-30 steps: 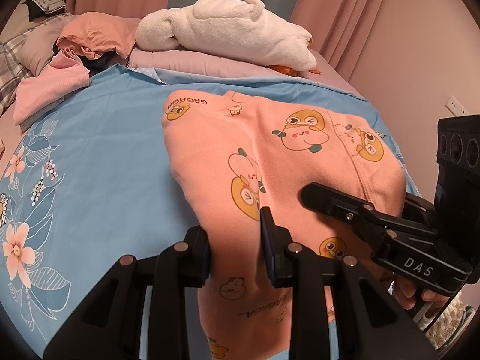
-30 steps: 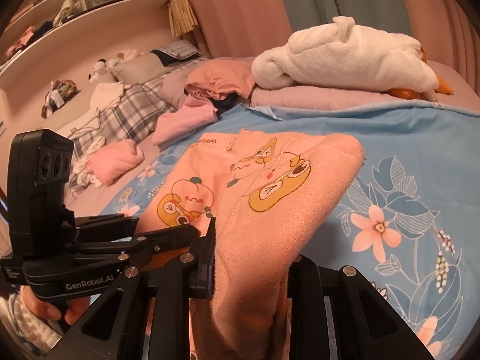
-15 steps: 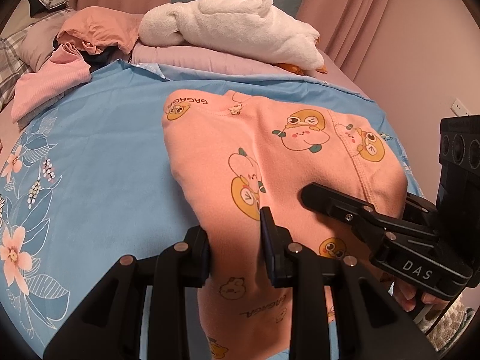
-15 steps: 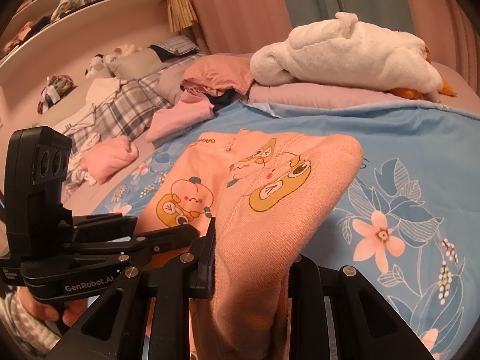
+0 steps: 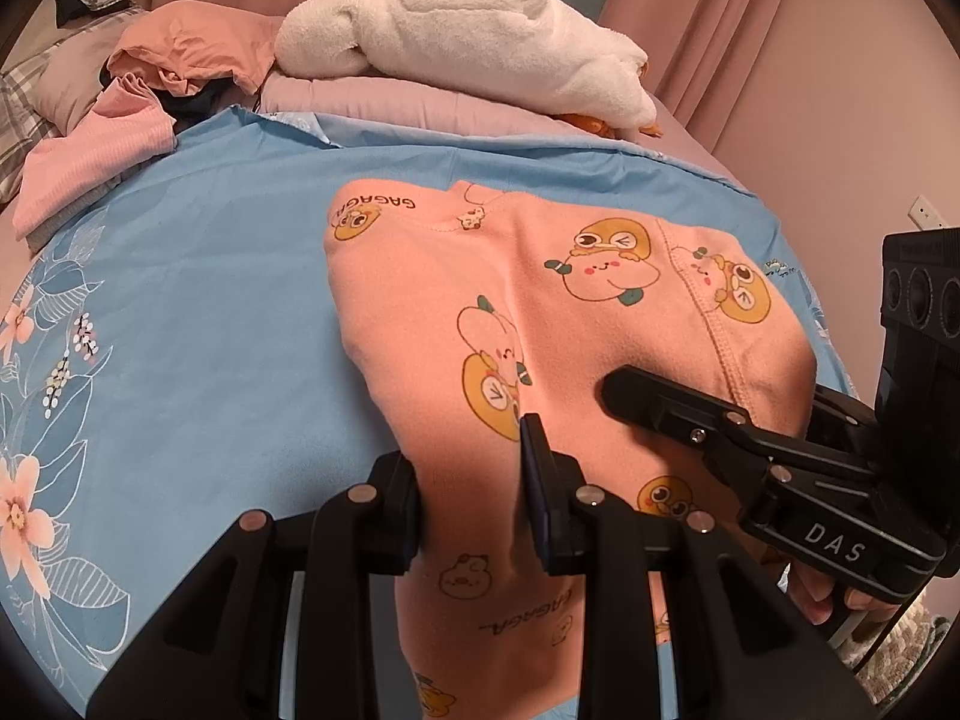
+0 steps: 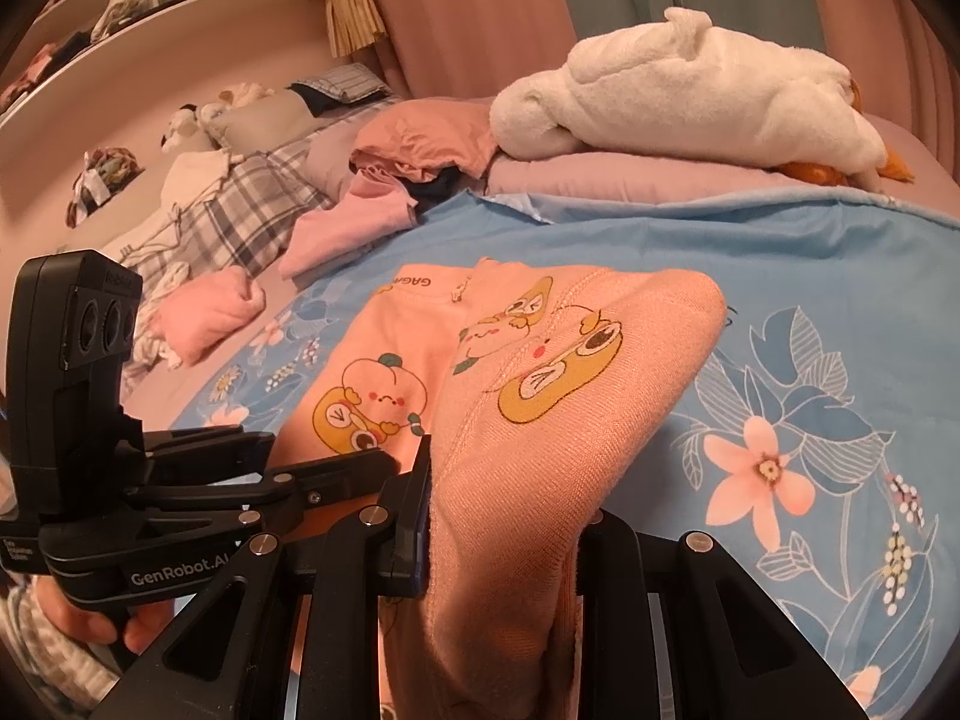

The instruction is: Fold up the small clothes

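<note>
A small peach-pink garment (image 5: 540, 312) printed with cartoon fruit characters lies on the blue floral bedsheet (image 5: 198, 312), its near edge lifted. My left gripper (image 5: 474, 498) is shut on a bunched fold at that near edge. My right gripper (image 6: 504, 516) is shut on the garment's (image 6: 540, 420) right-hand fold, which drapes over and hides its right finger. In the left wrist view the right gripper (image 5: 750, 450) lies just to the right, over the cloth. The left gripper (image 6: 228, 480) appears at the lower left of the right wrist view.
A white plush toy (image 5: 468, 42) rests on a lilac quilt (image 5: 420, 108) at the far end of the bed. Pink and dark clothes (image 5: 114, 138) are piled at the far left, with plaid bedding (image 6: 228, 210) beyond. A wall with a socket (image 5: 924, 216) is on the right.
The left wrist view has slid slightly left across the bed and down. Both grips on the garment are unchanged and the right gripper has kept still.
</note>
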`<state>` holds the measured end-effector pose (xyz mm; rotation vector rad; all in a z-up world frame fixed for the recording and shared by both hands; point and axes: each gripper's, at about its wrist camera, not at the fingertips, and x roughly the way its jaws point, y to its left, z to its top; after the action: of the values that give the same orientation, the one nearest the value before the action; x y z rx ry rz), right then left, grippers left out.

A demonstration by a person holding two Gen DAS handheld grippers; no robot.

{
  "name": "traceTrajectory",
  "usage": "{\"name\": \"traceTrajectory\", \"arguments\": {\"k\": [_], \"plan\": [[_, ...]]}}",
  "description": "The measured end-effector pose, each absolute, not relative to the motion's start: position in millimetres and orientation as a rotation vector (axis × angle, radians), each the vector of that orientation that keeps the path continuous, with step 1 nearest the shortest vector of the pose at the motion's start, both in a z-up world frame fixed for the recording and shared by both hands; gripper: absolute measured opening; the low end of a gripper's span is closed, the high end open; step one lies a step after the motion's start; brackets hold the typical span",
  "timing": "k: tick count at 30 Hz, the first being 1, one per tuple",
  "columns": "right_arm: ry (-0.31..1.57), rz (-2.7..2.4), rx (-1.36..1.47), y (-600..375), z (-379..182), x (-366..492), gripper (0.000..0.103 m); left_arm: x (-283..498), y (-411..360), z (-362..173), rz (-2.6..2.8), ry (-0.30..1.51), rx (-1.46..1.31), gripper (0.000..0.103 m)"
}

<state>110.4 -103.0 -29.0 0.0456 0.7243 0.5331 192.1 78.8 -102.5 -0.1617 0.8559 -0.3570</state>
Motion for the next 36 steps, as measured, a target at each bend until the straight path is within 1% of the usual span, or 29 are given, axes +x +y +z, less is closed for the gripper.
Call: {"name": "traceTrajectory", "arguments": {"k": [36], "plan": [[0.879,0.503,0.085,-105.4,-66.5,128.1,0.027,209.2,68.6,-139.2,-0.339,0.984,-0.164,0.028]]}}
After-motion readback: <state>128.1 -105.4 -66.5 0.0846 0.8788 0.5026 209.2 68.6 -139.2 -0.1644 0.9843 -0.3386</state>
